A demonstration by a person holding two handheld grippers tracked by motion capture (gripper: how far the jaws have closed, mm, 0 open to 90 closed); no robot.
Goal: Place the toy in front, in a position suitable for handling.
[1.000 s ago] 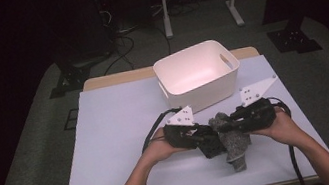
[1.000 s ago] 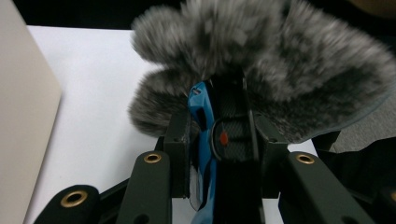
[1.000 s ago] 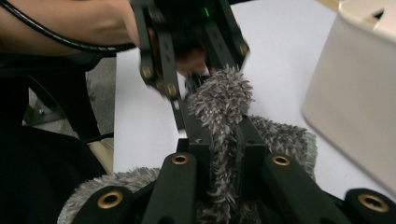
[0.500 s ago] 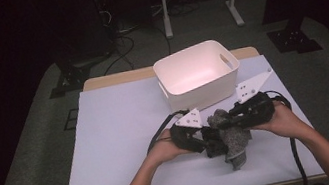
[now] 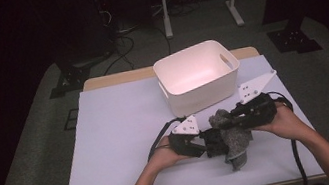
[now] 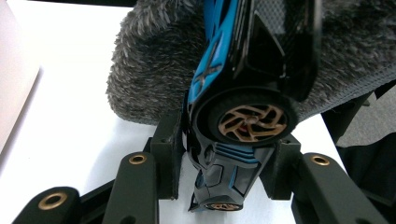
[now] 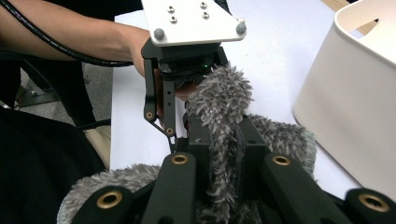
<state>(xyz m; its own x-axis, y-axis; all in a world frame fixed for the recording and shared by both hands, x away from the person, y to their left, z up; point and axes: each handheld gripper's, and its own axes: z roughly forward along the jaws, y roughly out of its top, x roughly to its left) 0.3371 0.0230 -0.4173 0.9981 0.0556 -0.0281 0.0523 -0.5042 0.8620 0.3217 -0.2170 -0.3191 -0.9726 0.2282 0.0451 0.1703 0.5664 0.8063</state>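
Since a second ago your left gripper (image 5: 211, 141) has sunk toward the surface (image 5: 118, 130), jaws just closing around the toy car (image 6: 243, 93), while your right gripper (image 7: 223, 140) clamps the grey cloth (image 5: 233, 137); wipe gently, keeping the car steady.

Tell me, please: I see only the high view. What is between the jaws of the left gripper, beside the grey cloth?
Observer: A black and blue toy car. The jaws of the left gripper have just been closing, and their pads touch it on both sides.
Operator: What colour are its wheels?
Observer: Bronze, with curved spokes.
Operator: And how does the right gripper hold the cloth?
Observer: The right gripper pinches an upright fold of the fluffy grey cloth between its jaws.
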